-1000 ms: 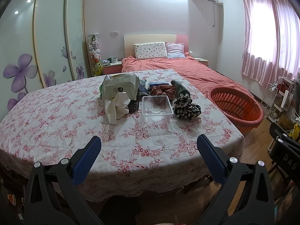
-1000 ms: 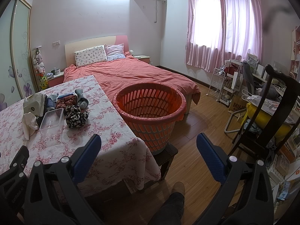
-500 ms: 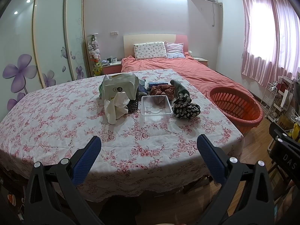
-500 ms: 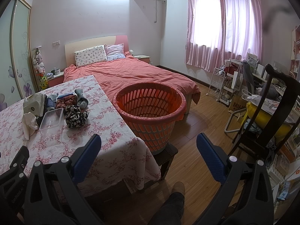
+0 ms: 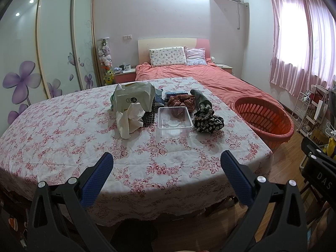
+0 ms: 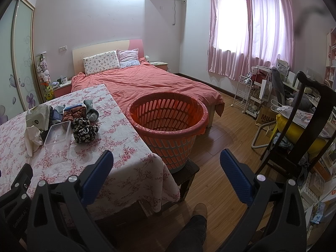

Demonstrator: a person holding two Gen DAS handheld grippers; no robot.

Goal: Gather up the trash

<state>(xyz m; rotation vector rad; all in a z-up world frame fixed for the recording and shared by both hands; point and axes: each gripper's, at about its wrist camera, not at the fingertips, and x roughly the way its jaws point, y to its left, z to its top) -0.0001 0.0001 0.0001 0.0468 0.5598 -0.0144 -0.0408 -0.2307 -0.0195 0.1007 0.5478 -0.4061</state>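
Bedroom table (image 5: 63, 138): trash pile (image 5: 134, 105) untouched ahead of left tool (image 5: 167, 163); basket (image 6: 168, 115) empty; both tools gaping, nothing held.

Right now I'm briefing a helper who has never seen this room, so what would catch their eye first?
Probably the orange basket, standing on a low stool between the table and the bed. Next, the small heap in the middle of the flowered tablecloth: a white plastic bag, crumpled tissue, a clear plastic tray and bunched cloths. Both tongs, left and right, hang open and empty at the near table edge.
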